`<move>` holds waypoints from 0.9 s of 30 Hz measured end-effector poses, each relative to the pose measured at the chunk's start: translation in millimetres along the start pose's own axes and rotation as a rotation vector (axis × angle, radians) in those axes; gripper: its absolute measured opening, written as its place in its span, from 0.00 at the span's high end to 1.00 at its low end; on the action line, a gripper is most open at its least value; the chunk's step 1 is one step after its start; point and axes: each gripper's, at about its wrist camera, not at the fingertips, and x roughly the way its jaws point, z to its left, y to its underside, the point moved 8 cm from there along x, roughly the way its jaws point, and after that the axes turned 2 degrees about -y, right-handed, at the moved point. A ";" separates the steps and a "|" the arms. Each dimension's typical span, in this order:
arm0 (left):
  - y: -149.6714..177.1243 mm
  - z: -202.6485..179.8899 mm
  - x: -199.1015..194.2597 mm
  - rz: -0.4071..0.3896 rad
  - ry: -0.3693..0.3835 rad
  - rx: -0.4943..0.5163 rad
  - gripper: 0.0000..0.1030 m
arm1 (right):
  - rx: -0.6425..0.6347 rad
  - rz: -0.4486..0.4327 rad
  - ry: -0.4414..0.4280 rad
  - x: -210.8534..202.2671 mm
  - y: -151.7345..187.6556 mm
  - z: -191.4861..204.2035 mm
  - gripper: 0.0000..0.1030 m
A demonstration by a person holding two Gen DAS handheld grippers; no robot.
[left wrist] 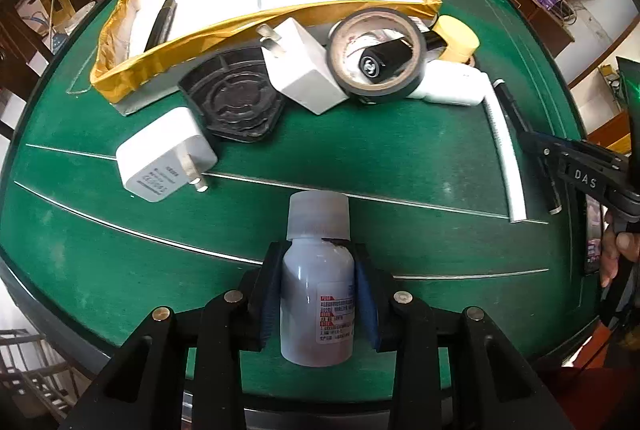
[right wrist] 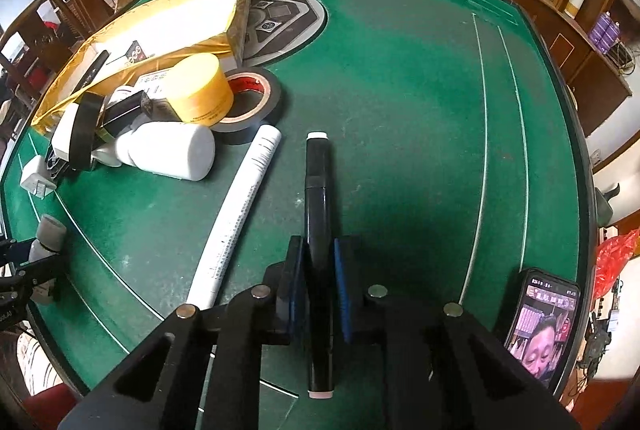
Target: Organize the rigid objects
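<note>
In the left wrist view my left gripper (left wrist: 320, 270) is shut on a small white bottle (left wrist: 316, 294) with a pale grey cap; both blue pads press its sides just above the green table (left wrist: 360, 157). In the right wrist view my right gripper (right wrist: 320, 286) is shut on a black marker (right wrist: 318, 197) with white ends, which lies along the fingers and points away. The left wrist view shows the right gripper (left wrist: 548, 157) and the marker (left wrist: 516, 113) at the right edge. A gold-lined open box (left wrist: 120, 69) stands at the back left.
Piled in front of the box are two white chargers (left wrist: 160, 157) (left wrist: 304, 73), a black plastic tray (left wrist: 236, 101), a black tape roll (left wrist: 376, 49), a yellow tub (left wrist: 456, 37) and a large white bottle (right wrist: 172, 149). A white tube (right wrist: 236, 213) lies beside the marker. A phone (right wrist: 544, 326) rests near the right edge.
</note>
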 end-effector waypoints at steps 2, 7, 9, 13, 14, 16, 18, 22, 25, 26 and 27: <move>-0.5 -3.5 -0.9 -0.001 0.017 -0.010 0.65 | 0.006 0.002 -0.009 -0.2 0.6 0.5 0.87; -3.2 -9.7 -2.0 -0.009 0.053 -0.037 0.65 | 0.016 -0.013 -0.031 -5.8 -1.0 2.9 0.87; -5.5 -11.8 -4.1 -0.017 0.068 -0.049 0.65 | 0.015 -0.022 -0.037 -9.2 -2.4 4.1 0.87; -13.9 -15.1 -8.0 -0.031 0.088 -0.059 0.65 | 0.016 -0.046 -0.055 -19.0 -7.5 6.5 0.87; -15.9 -16.2 -9.3 -0.035 0.092 -0.061 0.65 | 0.015 -0.051 -0.059 -21.0 -8.9 7.5 0.86; -19.7 -20.4 -12.3 -0.046 0.102 -0.063 0.65 | 0.013 -0.061 -0.070 -26.1 -12.9 10.5 0.86; -21.2 -23.2 -16.0 -0.054 0.109 -0.066 0.65 | 0.006 -0.069 -0.078 -29.7 -16.0 13.8 0.86; -24.5 -23.0 -21.2 -0.071 0.118 -0.067 0.65 | -0.010 -0.082 -0.095 -36.0 -20.6 23.5 0.86; -26.2 -20.8 -27.9 -0.078 0.122 -0.071 0.65 | -0.021 -0.087 -0.105 -38.4 -21.0 29.3 0.86; -26.3 -19.2 -29.5 -0.081 0.124 -0.073 0.65 | -0.023 -0.089 -0.108 -38.6 -21.4 30.8 0.86; -27.0 -19.3 -30.0 -0.083 0.125 -0.074 0.65 | -0.025 -0.089 -0.110 -38.8 -21.5 32.2 0.86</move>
